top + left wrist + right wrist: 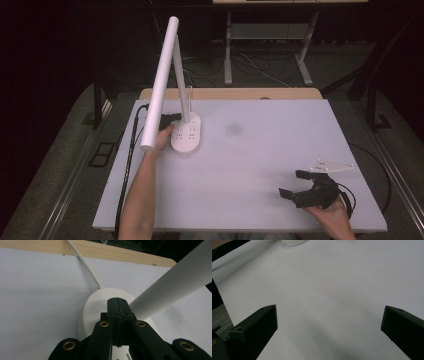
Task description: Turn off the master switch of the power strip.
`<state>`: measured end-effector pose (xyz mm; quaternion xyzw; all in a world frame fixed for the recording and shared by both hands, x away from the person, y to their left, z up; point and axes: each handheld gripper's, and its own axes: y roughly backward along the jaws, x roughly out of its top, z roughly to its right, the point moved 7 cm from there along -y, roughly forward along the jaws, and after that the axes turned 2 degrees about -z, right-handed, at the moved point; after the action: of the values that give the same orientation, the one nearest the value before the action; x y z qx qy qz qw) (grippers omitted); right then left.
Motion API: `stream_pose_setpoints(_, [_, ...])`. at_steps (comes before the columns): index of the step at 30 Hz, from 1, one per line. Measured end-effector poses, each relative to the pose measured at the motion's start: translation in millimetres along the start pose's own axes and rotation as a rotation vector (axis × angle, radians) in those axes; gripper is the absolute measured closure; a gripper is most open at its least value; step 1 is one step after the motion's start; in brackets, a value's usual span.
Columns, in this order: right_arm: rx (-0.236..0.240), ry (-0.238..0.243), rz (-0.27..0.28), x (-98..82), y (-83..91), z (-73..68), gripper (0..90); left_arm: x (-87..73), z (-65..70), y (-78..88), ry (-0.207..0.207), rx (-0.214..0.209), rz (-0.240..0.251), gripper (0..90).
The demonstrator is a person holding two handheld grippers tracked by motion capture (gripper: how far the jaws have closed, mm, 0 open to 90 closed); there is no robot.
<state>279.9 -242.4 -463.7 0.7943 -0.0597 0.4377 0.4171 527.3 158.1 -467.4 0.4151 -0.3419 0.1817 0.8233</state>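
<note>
Left gripper (117, 305) closed over lamp base (93, 305).

Lab-like recording room: white board (280, 165) on wooden table (240, 93), dark surroundings, floor cables (260, 67), metal-legged bench (265, 30) behind.

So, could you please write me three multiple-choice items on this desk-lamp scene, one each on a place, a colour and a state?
1. Where on the table does the lamp base stand?
A. Far left part
B. Near right corner
C. Dead centre

2. What colour is the lamp?
A. Black
B. White
C. Red

3. How do the right gripper fingers stand?
A. Shut together
C. Clamped on a cable
B. Spread apart, nothing between

Answers: 1 A, the high view shows the base left and far. 2 B, base and tube are white. 3 B, the right gripper view shows bare table between them.
</note>
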Motion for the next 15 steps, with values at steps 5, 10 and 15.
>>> stream_pose_setpoints(5, [0.0, -0.002, 0.004, 0.0, 0.8, 0.7, 0.0, 0.0, 3.2, 10.3, -0.02, 0.008, 0.006, 90.0])
stream_pose_setpoints(10, [0.0, 0.0, 0.004, 0.2, 0.8, 1.0, 0.0, 3.6, 5.0, 19.0, -0.028, 0.009, 0.021, 90.0])
stream_pose_setpoints(15, [-0.003, -0.003, 0.007, 0.5, 1.3, 1.7, 0.0, 6.9, 9.1, 32.9, -0.033, 0.001, 0.057, 90.0])
